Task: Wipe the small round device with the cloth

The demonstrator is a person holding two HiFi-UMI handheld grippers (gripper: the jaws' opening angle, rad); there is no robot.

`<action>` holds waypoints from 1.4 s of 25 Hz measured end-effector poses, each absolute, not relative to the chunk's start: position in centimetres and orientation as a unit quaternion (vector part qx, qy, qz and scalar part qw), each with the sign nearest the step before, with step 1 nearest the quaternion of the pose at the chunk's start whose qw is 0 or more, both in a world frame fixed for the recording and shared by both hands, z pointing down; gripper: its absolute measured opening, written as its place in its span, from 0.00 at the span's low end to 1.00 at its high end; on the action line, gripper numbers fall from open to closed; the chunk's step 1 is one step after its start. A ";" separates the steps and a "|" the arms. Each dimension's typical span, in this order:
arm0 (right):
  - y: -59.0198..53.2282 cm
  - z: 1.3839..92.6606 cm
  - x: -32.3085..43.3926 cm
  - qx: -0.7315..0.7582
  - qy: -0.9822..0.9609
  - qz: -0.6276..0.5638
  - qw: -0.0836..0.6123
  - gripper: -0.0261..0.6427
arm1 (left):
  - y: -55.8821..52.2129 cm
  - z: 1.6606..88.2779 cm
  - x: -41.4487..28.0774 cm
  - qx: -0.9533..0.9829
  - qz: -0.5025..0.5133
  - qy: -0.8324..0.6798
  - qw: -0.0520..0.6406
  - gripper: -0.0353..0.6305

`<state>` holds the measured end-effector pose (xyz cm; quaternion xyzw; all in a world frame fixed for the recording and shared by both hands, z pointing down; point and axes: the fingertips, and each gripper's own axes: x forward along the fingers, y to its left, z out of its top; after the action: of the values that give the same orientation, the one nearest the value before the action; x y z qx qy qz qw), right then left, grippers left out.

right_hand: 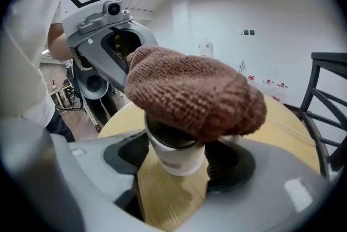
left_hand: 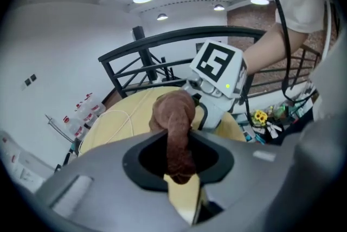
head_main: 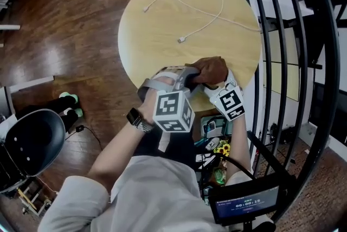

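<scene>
Obs: left tongs [left_hand: 181, 163] clamped on brown cloth [left_hand: 174, 117]; cloth draped over top of small round device [right_hand: 179, 163]; white device clamped in right tongs [right_hand: 178, 152], over near edge of round table [head_main: 157, 36]; white cable [head_main: 219, 6] lies farther back.

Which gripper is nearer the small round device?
Right. The right gripper grips the small round device between its jaws; the left gripper only holds the cloth over its top.
</scene>
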<state>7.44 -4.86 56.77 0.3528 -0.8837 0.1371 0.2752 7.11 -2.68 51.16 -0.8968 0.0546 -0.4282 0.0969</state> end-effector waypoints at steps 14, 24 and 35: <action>-4.9 56.6 7.3 0.441 -0.851 0.149 0.241 0.51 | -2.9 56.6 4.3 -0.894 -0.439 0.073 -0.055 0.19; -4.8 56.9 7.4 0.467 -0.836 0.141 0.249 0.51 | -2.7 61.2 4.3 -0.880 -0.458 0.026 -0.127 0.19; -5.4 58.0 8.6 0.580 -0.767 0.171 0.216 0.51 | -4.3 60.8 3.8 -0.879 -0.443 0.058 -0.164 0.19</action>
<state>8.58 -5.44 58.03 0.5796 -0.7670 0.1710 0.2157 3.83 -4.27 60.83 -0.8793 0.0583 -0.4435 -0.1639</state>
